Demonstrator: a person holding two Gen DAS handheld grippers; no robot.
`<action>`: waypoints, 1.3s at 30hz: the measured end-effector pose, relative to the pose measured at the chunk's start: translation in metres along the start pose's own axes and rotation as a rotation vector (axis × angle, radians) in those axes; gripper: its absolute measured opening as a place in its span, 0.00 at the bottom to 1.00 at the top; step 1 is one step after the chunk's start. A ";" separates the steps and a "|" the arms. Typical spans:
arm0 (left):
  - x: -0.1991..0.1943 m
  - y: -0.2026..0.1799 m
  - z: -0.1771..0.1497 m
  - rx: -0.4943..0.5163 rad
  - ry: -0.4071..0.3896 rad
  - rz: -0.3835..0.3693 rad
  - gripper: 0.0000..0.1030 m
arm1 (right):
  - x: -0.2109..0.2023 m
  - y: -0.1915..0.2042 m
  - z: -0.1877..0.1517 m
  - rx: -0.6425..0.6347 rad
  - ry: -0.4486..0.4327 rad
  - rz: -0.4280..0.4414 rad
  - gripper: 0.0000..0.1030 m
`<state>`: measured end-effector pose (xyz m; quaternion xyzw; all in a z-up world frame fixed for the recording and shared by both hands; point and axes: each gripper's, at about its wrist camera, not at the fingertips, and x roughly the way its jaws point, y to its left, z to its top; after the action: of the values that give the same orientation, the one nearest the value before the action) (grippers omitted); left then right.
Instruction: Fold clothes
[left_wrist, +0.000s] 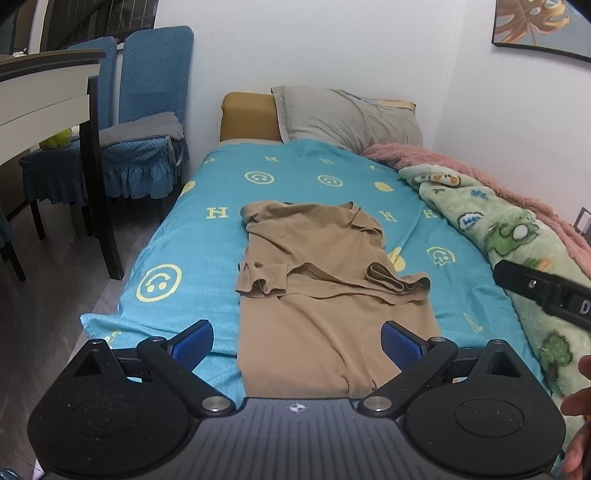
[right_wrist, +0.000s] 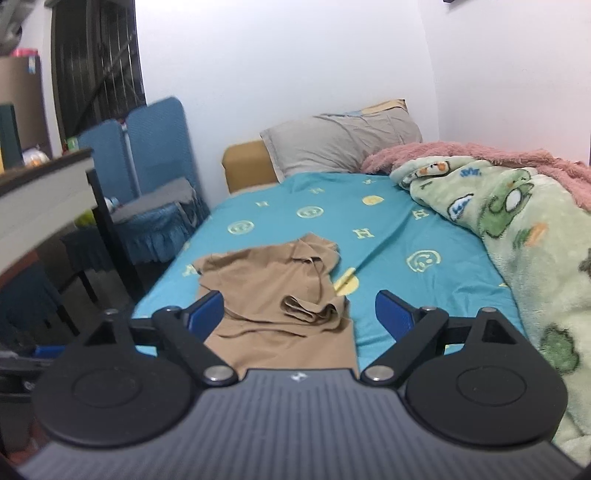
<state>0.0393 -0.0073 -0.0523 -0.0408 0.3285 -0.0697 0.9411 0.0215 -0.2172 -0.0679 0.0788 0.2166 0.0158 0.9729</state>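
A tan T-shirt (left_wrist: 317, 280) lies on the turquoise bed sheet (left_wrist: 177, 236), its sleeves folded inward over the body and its hem toward me. My left gripper (left_wrist: 297, 345) is open and empty, held above the shirt's near hem. The right gripper's black body (left_wrist: 543, 291) shows at the right edge of the left wrist view. In the right wrist view the shirt (right_wrist: 273, 295) lies ahead and a little left. My right gripper (right_wrist: 299, 314) is open and empty above the shirt's lower part.
A green cartoon blanket (left_wrist: 498, 236) and a pink blanket (left_wrist: 443, 158) are heaped along the bed's right side by the wall. A grey pillow (left_wrist: 347, 114) lies at the head. Blue-covered chairs (left_wrist: 147, 122) and a table (left_wrist: 48, 92) stand left of the bed.
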 end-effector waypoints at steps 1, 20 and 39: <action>0.001 0.000 0.000 -0.001 0.006 -0.003 0.96 | 0.001 0.001 0.000 -0.007 0.009 -0.006 0.88; 0.112 0.069 -0.049 -0.742 0.437 -0.235 0.93 | 0.031 -0.033 -0.018 0.281 0.196 0.038 0.88; 0.117 0.099 -0.068 -1.071 0.284 -0.235 0.09 | 0.095 -0.061 -0.125 1.149 0.339 0.133 0.70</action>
<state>0.0980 0.0702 -0.1889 -0.5388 0.4347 -0.0023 0.7216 0.0543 -0.2525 -0.2286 0.6016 0.3371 -0.0305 0.7235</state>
